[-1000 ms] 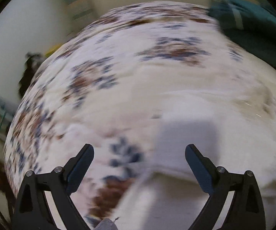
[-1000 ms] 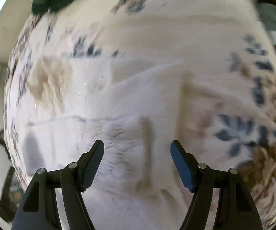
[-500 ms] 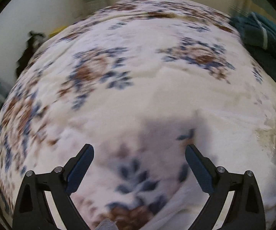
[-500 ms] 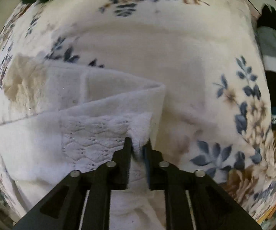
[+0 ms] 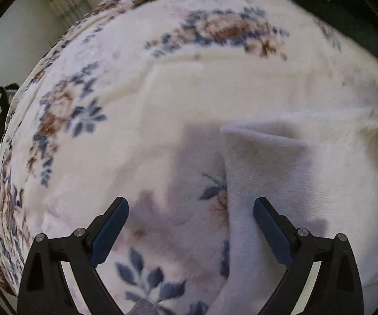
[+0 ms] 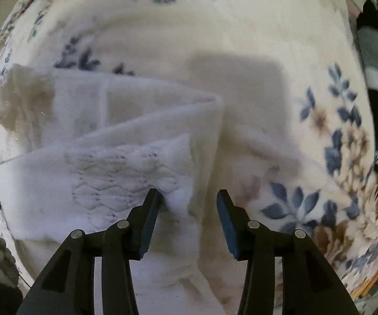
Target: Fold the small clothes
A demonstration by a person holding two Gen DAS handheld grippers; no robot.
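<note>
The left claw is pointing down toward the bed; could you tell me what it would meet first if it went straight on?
Probably the left edge of the white garment, lying on the floral blanket. The left claw is open and empty; depth is uncertain.

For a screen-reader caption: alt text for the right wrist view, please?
The right gripper points down with jaws just opened, a corner of the white garment between them, unpinched. The garment lies folded on a floral blanket.

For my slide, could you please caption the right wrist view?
Right gripper opening over a folded white garment on a floral blanket.
</note>
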